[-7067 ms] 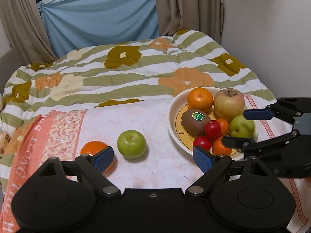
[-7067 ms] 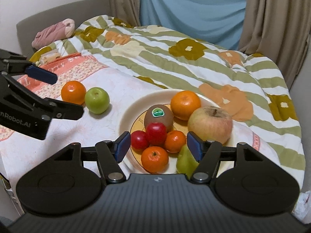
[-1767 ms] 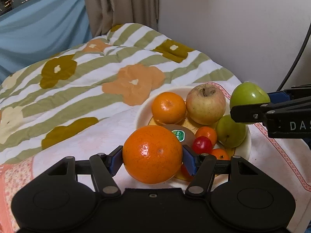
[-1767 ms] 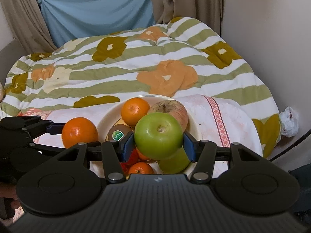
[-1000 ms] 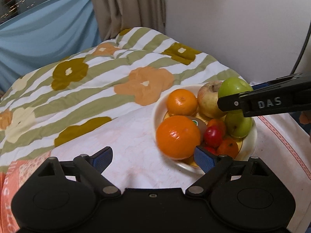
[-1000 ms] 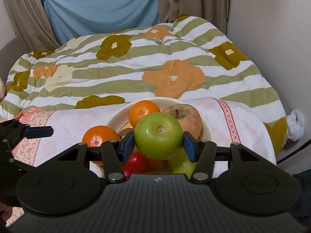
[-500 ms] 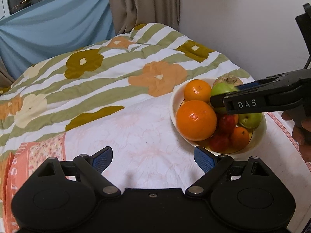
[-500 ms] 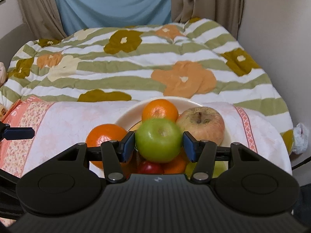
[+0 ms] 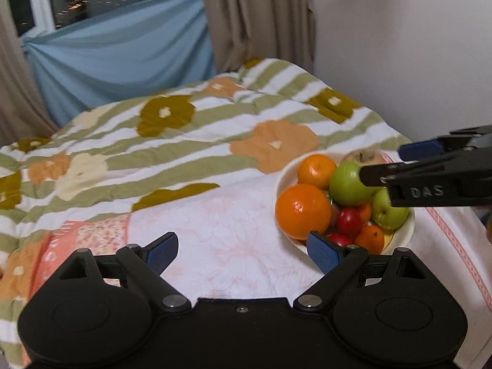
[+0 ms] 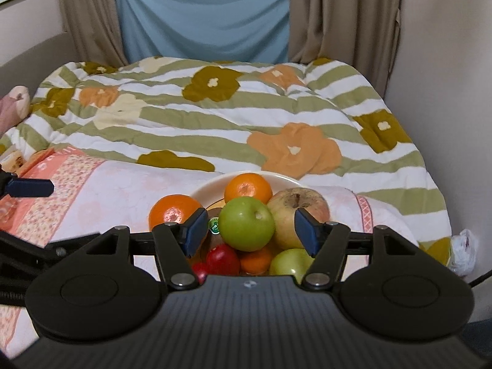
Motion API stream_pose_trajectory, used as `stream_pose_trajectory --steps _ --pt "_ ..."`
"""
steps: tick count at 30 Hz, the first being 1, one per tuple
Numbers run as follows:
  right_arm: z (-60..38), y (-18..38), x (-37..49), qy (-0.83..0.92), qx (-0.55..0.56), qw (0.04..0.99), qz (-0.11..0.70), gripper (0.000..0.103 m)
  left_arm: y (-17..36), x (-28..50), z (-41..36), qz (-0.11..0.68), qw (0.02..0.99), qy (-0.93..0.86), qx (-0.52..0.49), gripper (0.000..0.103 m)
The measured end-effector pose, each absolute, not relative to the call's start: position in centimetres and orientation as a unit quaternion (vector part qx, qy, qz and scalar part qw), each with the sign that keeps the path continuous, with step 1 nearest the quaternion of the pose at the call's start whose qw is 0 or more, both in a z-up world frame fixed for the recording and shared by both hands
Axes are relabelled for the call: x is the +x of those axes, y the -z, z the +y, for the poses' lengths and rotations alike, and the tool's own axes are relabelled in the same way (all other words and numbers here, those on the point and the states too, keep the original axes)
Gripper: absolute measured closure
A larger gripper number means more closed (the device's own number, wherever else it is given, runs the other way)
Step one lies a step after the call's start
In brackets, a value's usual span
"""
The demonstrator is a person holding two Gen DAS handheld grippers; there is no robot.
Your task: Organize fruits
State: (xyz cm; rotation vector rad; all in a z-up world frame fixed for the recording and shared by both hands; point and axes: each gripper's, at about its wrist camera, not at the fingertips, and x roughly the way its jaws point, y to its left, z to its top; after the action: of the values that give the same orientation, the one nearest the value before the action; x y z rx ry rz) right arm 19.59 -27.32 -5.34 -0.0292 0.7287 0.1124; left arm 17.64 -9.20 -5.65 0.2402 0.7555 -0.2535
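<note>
A quilted bed [image 10: 215, 117] is filling both views, its padded cover striped green and white and scattered with orange, olive and cream flowers. A thin pale-pink cloth [image 9: 233, 240] with a faint floral print and a salmon border is lying smooth over the near part of the bed. On that cloth a round cream plate [image 9: 402, 230] with a shallow rim is sitting, heaped with fruit.

The left gripper [image 9: 243, 250] is hovering over the cloth just left of the plate, its blue ribbed fingers [image 9: 161, 250] spread wide and holding nothing. The right gripper [image 10: 249, 230] is hanging over the plate, its fingers [image 10: 195, 230] parted with a gap on either side of the green apple [image 10: 246, 224], which is resting on top of the heap.

A big glossy, dimpled orange [image 9: 303, 210] is sitting at the plate's left edge. A dull yellow-red apple [image 10: 295, 215] is lying at the right, a smaller orange [image 10: 247, 189] at the far side, and a second green apple [image 9: 389, 209] at the near right. A brown kiwi with a green sticker [image 10: 214, 226] is peeking out between them. Small shiny red fruits [image 9: 349, 221] and little oranges [image 9: 369, 240] are filling the near part of the plate.
</note>
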Motion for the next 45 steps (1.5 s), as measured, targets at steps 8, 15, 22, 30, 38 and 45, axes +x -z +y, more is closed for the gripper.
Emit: stream_pose_trajectory --steps 8,15,22,30,38,45 --pt "-29.3 1.3 15.6 -0.071 -0.023 0.939 0.337 0.026 1.3 13.3 -9.2 0.338 0.935 0.06 0.09 0.01" --pt "-28.8 -3.0 10.1 -0.058 -0.004 0.946 0.319 0.025 -2.6 8.8 -6.4 0.318 0.945 0.031 0.067 0.01" --pt "-26.6 -5.8 3.8 -0.029 -0.017 0.95 0.309 0.009 -5.4 4.8 -3.5 0.299 0.953 0.016 0.046 0.01" --pt "-24.7 -6.2 -0.6 -0.001 -0.008 0.95 0.311 0.0 -5.0 1.8 -2.3 0.298 0.953 0.037 0.039 0.009" --pt "-23.6 -5.4 -1.8 0.012 -0.018 0.946 0.325 0.0 -4.6 0.3 -1.9 0.292 0.955 0.029 0.053 0.001" --pt "-23.3 -5.4 -1.8 0.014 -0.02 0.945 0.325 0.0 -4.3 0.1 -1.3 0.293 0.955 0.02 0.046 0.0"
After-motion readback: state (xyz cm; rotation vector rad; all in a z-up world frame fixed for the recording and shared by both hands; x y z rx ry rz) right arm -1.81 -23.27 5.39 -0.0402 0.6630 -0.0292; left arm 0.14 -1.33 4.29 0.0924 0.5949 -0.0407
